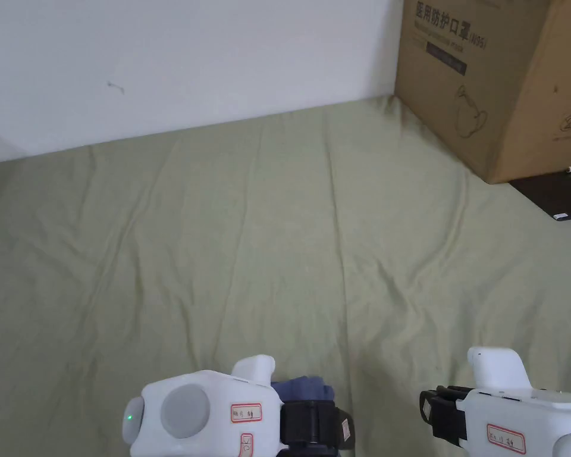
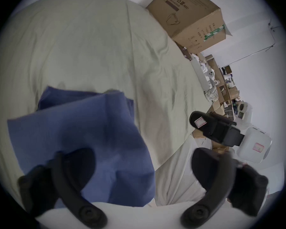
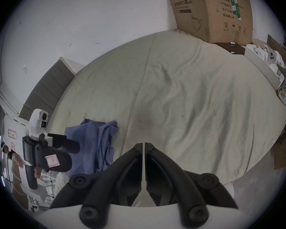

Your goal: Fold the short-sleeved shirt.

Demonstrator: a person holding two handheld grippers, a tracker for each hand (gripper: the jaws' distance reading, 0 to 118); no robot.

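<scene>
The blue shirt lies in a loose heap at the near edge of the bed, right under and just ahead of the left claw. Nothing about it looks folded yet; the cloth is bunched and doubled over itself. My guess is it sits close to the person so both claws can reach it, with the wide bare green sheet beyond them left free for spreading it flat.

The left claw hangs over the heap with its jaws spread wide. One jaw is over the blue cloth and the other is off to the side above the sheet, so it holds nothing. Whether that jaw touches the fabric or only floats above it, I cannot tell.

The right claw is off to the side of the shirt, with the heap between the two claws but nearer the left one. Its jaws are drawn together to a thin slit, and nothing is pinched between them. It points out over the bare sheet.

A big cardboard box stands far ahead of both claws, against the wall, well apart from the shirt.
</scene>
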